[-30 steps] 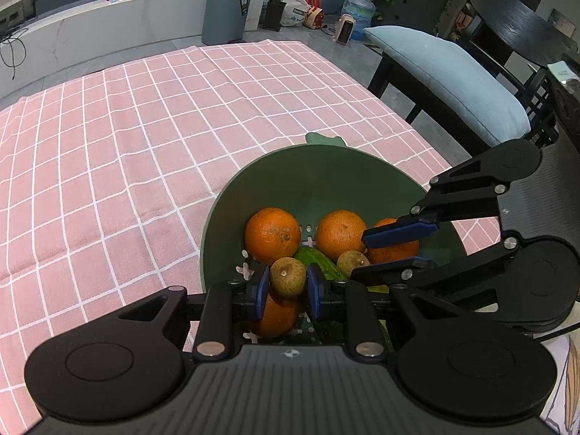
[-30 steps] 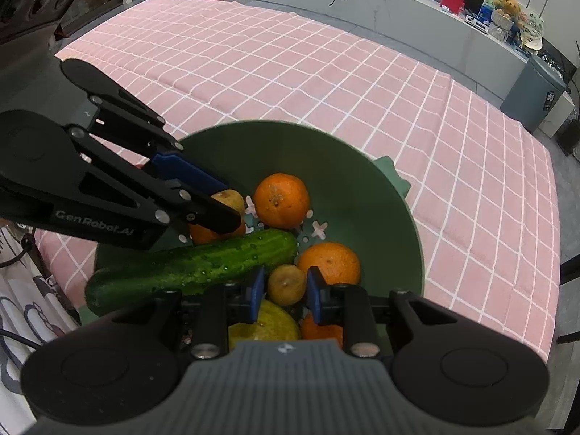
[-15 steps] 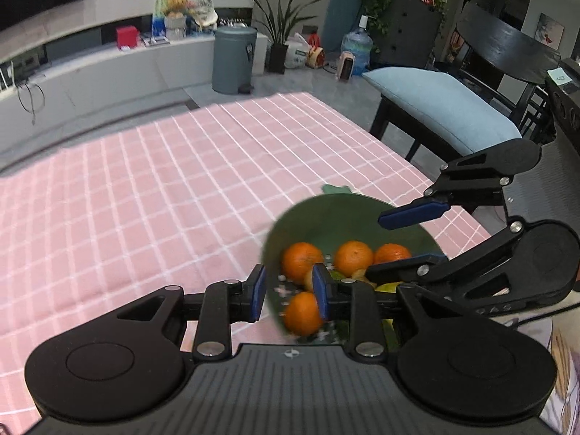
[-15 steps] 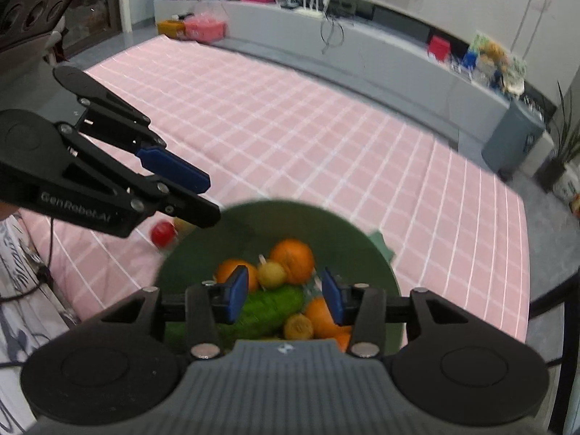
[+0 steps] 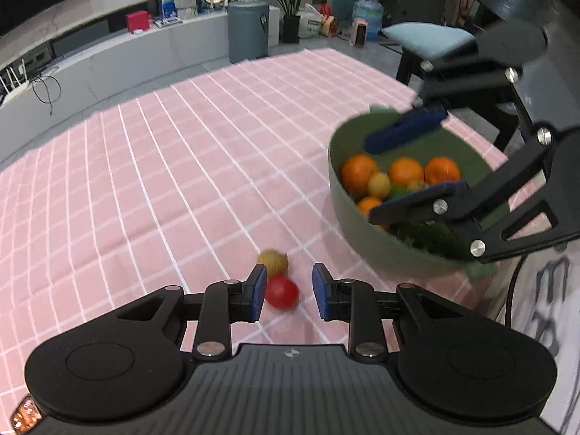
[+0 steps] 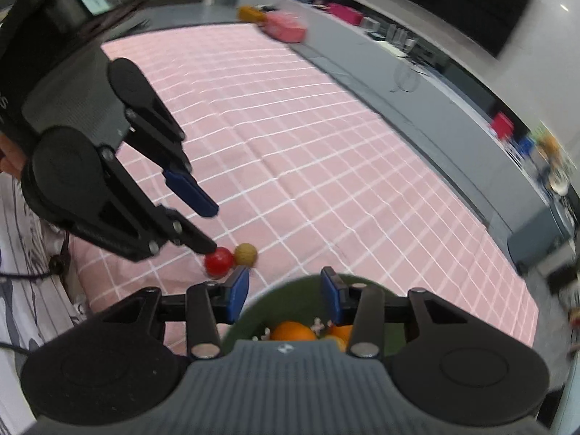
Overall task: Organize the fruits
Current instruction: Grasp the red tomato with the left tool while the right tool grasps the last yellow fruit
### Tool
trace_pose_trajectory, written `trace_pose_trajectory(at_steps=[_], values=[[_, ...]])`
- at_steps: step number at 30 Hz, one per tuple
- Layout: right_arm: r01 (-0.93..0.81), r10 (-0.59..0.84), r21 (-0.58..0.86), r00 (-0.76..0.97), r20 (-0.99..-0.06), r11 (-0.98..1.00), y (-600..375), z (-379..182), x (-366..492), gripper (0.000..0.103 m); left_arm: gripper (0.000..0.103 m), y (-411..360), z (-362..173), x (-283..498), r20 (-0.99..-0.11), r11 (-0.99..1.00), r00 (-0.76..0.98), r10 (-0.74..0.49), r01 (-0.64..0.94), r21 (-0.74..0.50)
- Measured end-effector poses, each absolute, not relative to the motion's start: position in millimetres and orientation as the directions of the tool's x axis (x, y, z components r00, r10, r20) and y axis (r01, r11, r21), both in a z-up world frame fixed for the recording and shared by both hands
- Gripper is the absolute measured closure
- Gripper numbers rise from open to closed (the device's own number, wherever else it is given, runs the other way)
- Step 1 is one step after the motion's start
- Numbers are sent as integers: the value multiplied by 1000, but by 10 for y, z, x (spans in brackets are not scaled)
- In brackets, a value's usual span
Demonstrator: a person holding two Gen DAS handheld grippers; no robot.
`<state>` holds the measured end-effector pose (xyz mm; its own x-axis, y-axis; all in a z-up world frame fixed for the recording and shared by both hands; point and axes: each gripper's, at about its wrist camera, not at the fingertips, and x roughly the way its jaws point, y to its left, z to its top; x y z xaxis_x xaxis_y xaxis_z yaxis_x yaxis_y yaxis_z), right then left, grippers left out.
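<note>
A green bowl (image 5: 362,232) on the pink checked tablecloth holds several oranges (image 5: 359,174), a small yellow fruit (image 5: 378,184) and a cucumber. A small red fruit (image 5: 282,291) and a small tan fruit (image 5: 272,261) lie on the cloth left of the bowl. My left gripper (image 5: 286,291) is open, low over the cloth, with the red fruit between its fingers. My right gripper (image 6: 284,291) is open and empty above the bowl (image 6: 290,297). The red fruit (image 6: 218,261) and tan fruit (image 6: 245,253) also show in the right wrist view.
The pink checked tablecloth (image 5: 163,166) stretches far and left. The table edge runs just right of the bowl, with a chair with a blue cushion (image 5: 427,36) beyond. A grey bin (image 5: 248,30) and a low counter stand behind the table.
Both grippers let go of small fruits in the bowl and opened. My left gripper moved left and down to the red fruit on the cloth. My right gripper lifted and pulled back.
</note>
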<state>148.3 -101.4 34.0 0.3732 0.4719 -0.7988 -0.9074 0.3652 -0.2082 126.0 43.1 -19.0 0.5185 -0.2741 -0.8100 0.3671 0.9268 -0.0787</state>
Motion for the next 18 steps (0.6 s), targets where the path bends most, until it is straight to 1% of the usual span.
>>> trace_pose_trajectory(at_steps=[6, 8, 11, 18], values=[[-934, 444, -232, 335, -831, 270, -775, 207, 1518, 67, 70, 519, -437, 1256, -812, 928, 506, -292, 354, -113], [-939, 430, -241, 329, -841, 247, -716, 160, 1514, 67, 64, 537, -504, 1264, -818, 931, 499, -287, 345, -117], [-945, 412, -245, 316, -855, 217, -648, 112, 1533, 67, 61, 538, -590, 1291, -828, 936, 490, -271, 336, -108], [-962, 371, -231, 270, -889, 145, -524, -40, 1610, 67, 60, 509, -694, 1366, -837, 933, 476, -271, 344, -106]])
